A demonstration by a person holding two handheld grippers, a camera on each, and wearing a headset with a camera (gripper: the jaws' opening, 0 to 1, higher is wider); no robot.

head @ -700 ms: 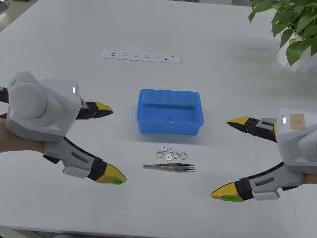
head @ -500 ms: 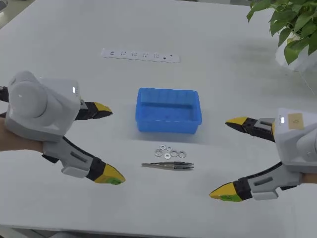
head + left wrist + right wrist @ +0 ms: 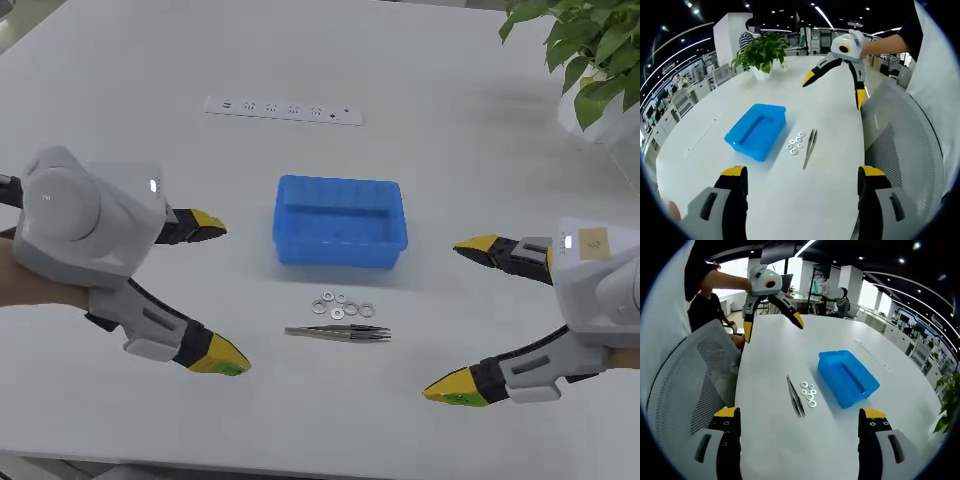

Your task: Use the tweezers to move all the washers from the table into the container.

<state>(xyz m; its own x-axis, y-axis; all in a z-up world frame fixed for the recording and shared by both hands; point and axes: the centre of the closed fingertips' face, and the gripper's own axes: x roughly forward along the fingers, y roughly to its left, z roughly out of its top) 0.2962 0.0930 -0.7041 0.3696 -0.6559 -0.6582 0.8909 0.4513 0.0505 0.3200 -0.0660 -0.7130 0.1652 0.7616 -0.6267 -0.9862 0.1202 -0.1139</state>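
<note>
Start position. Left gripper and right gripper, jaws spread wide and empty, flank the tweezers lying on the desk just beside the clustered washers. The blue container sits near, probably to keep transfers short.

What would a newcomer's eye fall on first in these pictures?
The bright blue container sits empty in the middle of the white table, with a small cluster of washers and the tweezers lying just in front of it. The left tool and the right tool hover wide open on either side, holding nothing.
</note>
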